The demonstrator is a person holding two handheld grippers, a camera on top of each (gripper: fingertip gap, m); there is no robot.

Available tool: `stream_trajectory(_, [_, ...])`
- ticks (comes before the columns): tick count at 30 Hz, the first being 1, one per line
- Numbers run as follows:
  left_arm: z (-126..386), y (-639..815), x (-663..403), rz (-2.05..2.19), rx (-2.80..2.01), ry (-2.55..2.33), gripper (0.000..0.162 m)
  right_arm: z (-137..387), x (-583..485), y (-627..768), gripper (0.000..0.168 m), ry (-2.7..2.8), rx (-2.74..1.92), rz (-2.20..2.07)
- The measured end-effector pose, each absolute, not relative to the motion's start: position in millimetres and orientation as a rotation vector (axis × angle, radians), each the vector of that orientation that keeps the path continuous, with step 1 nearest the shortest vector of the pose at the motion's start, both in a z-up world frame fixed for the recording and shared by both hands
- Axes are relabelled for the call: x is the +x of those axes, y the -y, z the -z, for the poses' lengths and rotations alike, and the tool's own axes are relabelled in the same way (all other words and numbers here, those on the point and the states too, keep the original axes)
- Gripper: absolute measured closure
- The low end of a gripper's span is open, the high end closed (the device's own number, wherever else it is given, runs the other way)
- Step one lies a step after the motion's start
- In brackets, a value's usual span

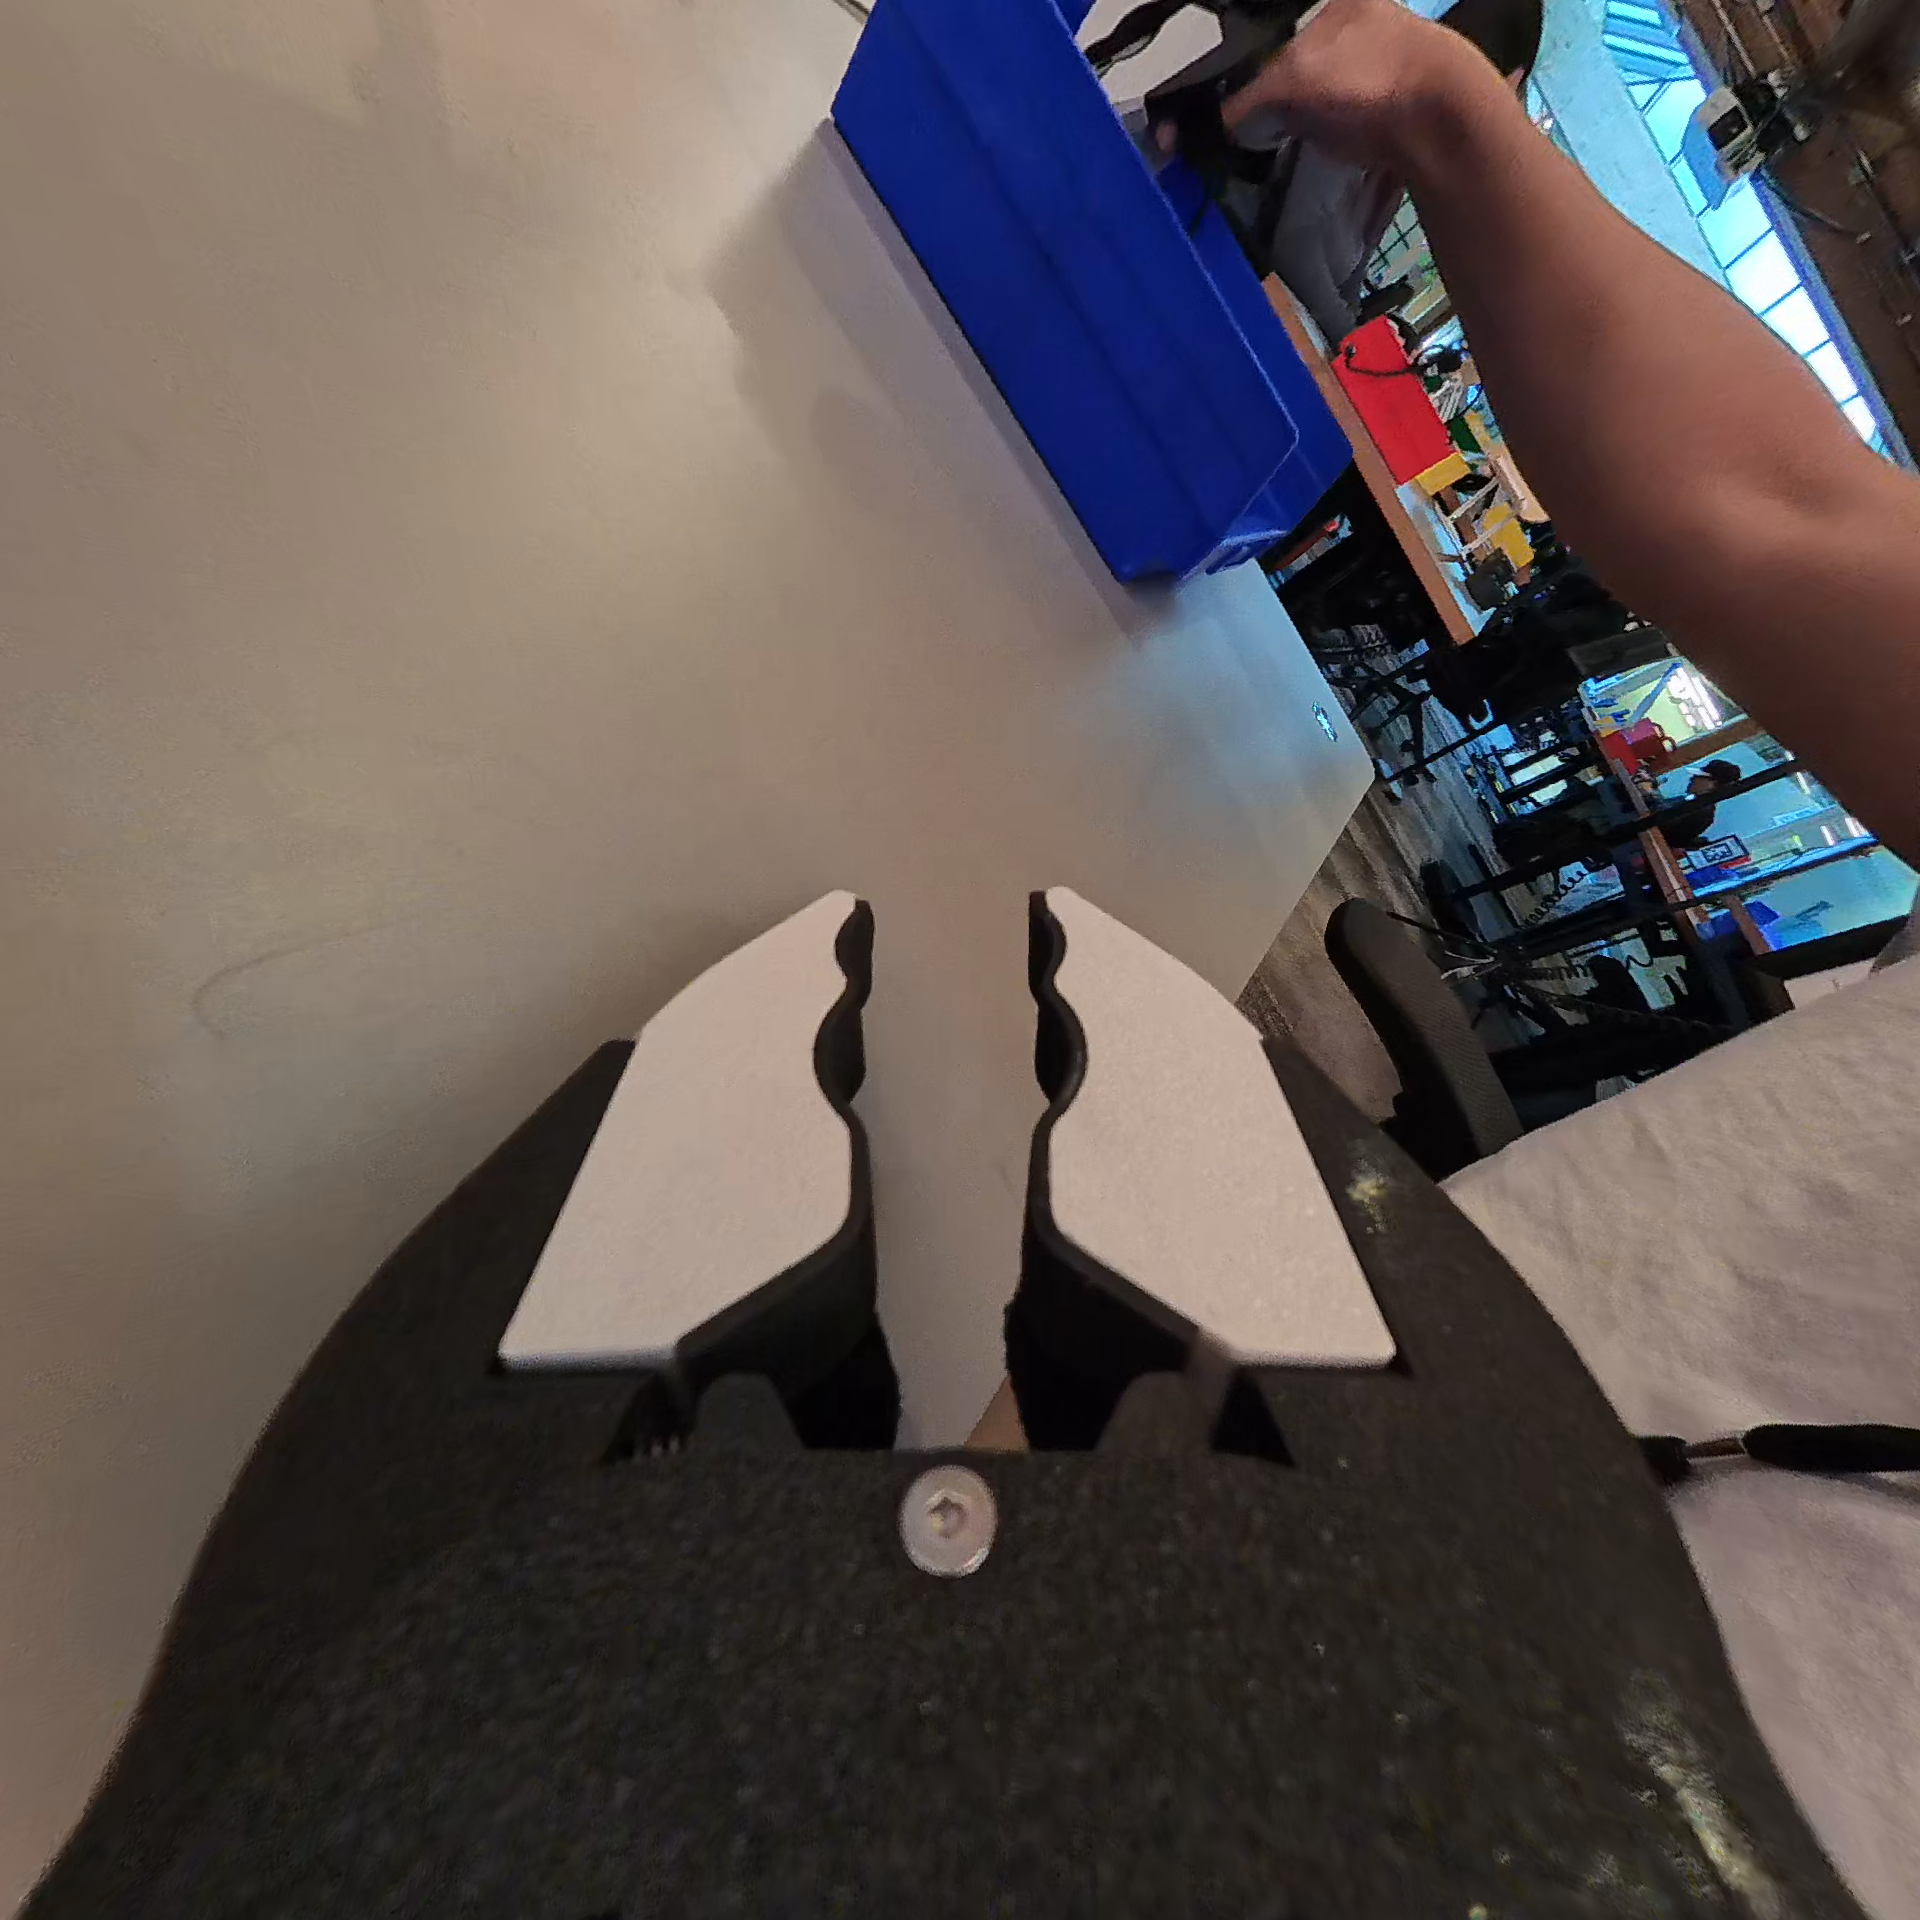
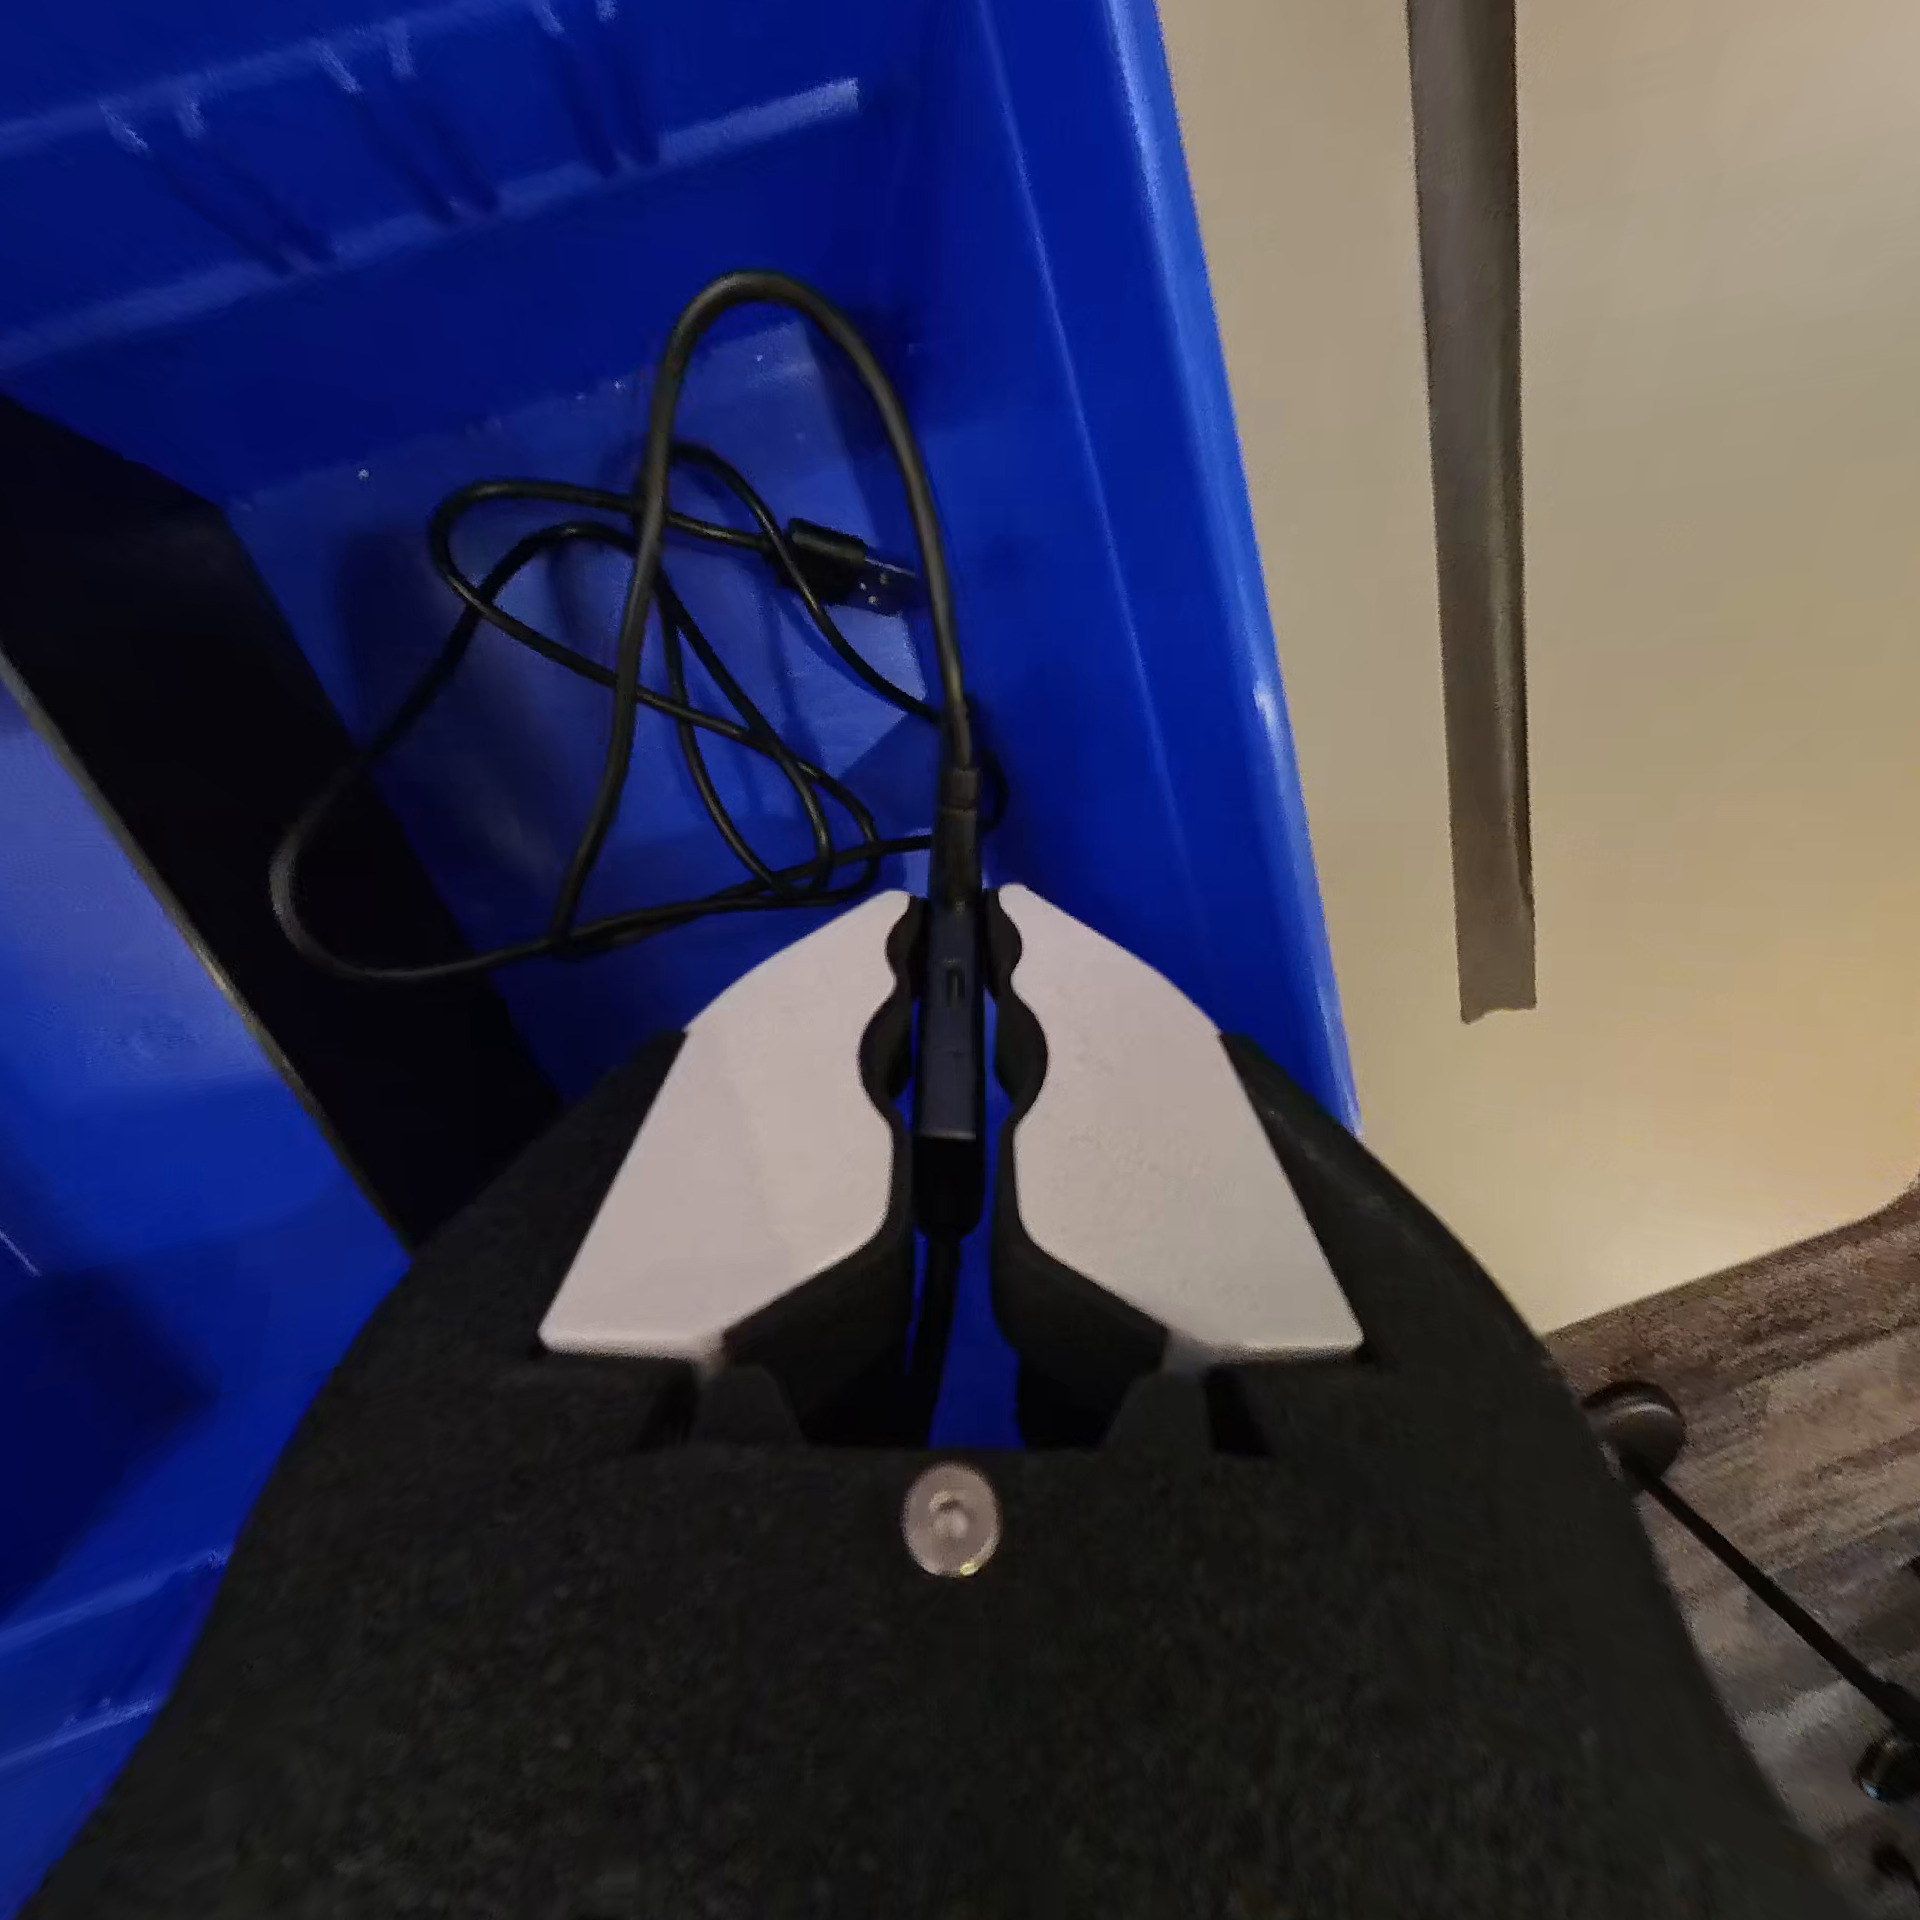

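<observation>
Gripping a black cable's [image 2: 665, 623] plug end, the right tool [image 2: 951, 914] sits clamped on it inside the blue bin [image 2: 1091, 520], w/ the rest coiled on the bin floor. Left tool [image 1: 951, 914] hangs part-open & empty over the counter [image 1: 416, 520], near side, well apart from the bin.

The blue bin [image 2: 1091, 520] is showing glossy moulded plastic, its wall catching highlights. The black cable [image 2: 665, 582] is looking like smooth rubbery sheathing, with a metal plug tip glinting. The right gripper [image 2: 951, 914] is showing grainy matt black plastic, flat matt grey plates and a shiny metal screw. The white table [image 1: 468, 520] is looking smooth and matt.
</observation>
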State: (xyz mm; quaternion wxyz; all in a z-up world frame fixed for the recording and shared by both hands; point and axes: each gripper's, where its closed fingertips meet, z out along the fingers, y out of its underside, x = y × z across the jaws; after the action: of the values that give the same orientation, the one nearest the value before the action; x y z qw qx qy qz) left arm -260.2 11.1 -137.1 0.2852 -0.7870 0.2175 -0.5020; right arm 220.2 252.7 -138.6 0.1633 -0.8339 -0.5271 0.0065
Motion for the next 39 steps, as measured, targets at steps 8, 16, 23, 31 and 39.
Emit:
stream_trajectory(8, [130, -20, -271, 1.28, -2.071, -0.548, 0.134, 88, 223, -259, 0.116, 1.297, -2.283, 0.021])
stream_trajectory(16, [115, -43, -302, 0.797, -1.954, -0.63, 0.134, -55, 176, -184, 0.124, 0.698, -1.902, 0.014])
stream_trajectory(23, [109, -50, -309, 0.786, -1.913, -0.606, 0.132, 54, 52, -43, 0.135, 0.2, -1.844, -0.563])
stream_trajectory(31, [113, -51, -306, 0.95, -1.962, -0.578, 0.129, 111, -12, -13, 0.139, 0.322, -1.825, -0.509])
stream_trajectory(39, [116, -62, -320, 0.888, -1.989, -0.517, 0.122, 115, -9, -21, 0.148, 0.351, -1.814, -0.453])
